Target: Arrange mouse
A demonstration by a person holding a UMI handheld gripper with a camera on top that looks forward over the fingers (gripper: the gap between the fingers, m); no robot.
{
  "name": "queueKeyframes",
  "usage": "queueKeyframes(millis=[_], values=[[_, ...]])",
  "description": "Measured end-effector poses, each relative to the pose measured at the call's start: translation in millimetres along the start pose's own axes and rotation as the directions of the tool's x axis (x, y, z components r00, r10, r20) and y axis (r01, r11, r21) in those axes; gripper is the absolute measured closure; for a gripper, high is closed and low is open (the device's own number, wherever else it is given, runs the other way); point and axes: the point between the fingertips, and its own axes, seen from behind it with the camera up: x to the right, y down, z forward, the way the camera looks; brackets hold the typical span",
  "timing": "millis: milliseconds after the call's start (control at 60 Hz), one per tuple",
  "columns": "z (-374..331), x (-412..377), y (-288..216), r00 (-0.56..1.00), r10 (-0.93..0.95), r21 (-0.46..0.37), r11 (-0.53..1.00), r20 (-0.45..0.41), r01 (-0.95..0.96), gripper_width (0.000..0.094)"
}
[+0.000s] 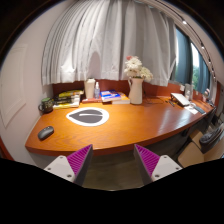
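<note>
Gripper view: the gripper (pixel 114 161) is wide open, empty. Far left on the curved wooden desk (pixel 130 125) lies a rounded grey mouse (pixel 46 132), left of an oval white pad (pixel 88 116).

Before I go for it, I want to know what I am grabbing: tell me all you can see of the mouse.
The mouse is a small, dark grey, rounded computer mouse lying flat on the bare wooden desk, near its front edge. It sits apart from the white mouse pad, on the side towards the dark mug. Nothing touches it but the desk. No cable shows. The gripper is open, and the mouse lies well ahead of its fingers, not between them.
</note>
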Motion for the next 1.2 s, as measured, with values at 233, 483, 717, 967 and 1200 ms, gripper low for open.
queueKeyframes(millis=[233,483,717,967,1200], values=[[23.7,-160.7,43.0,0.973,-0.068,-0.072,0.994,0.221,0.086,0.0102],[62.1,-286.8,48.6,0.929,-0.089,-0.093,0.987,0.358,0.130,0.0102],[113.3,-351.9,37.2,0.910,-0.130,-0.095,0.979,0.394,0.181,0.0102],[152.6,-388.1,14.3,0.905,-0.150,-0.097,0.974,0.397,0.204,0.0136],[165.4,-387.2,10.4,0.929,-0.124,-0.166,0.967,0.349,0.191,0.0424]])
